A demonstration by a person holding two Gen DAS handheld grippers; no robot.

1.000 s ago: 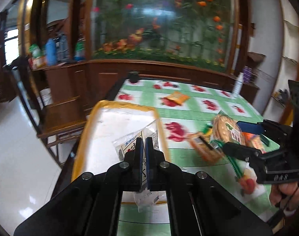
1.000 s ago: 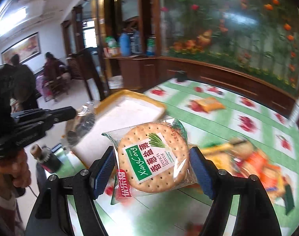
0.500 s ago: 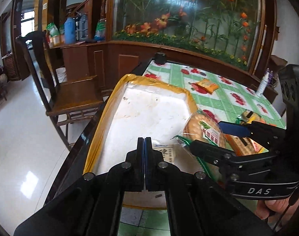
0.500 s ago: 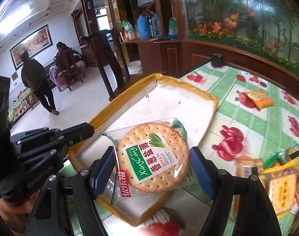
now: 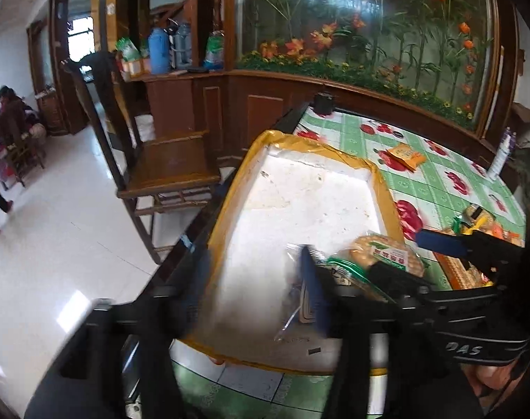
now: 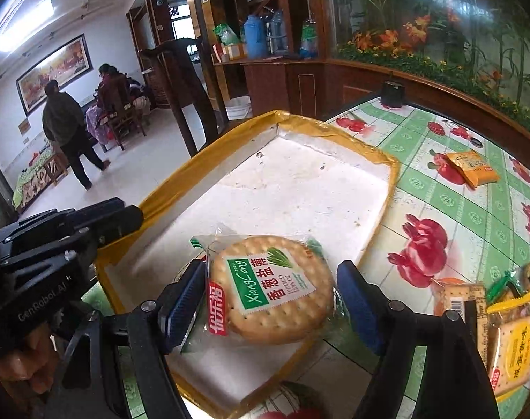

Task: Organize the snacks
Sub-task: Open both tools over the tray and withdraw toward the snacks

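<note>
A white tray with a yellow taped rim lies on the green flowered tablecloth. My right gripper holds a round cracker packet with a green label over the tray's near right corner; it also shows in the left wrist view. My left gripper is open and blurred over the tray's near end, and a clear snack packet lies in the tray by its right finger. The left gripper shows at the left of the right wrist view.
An orange snack packet lies farther back on the table. Several snack packets sit at the right. A wooden chair stands left of the table. A white bottle stands at the far right edge.
My left gripper has opened and let go of the clear packet, which now lies in the tray. My right gripper has lowered the cracker packet toward the tray's near corner.
</note>
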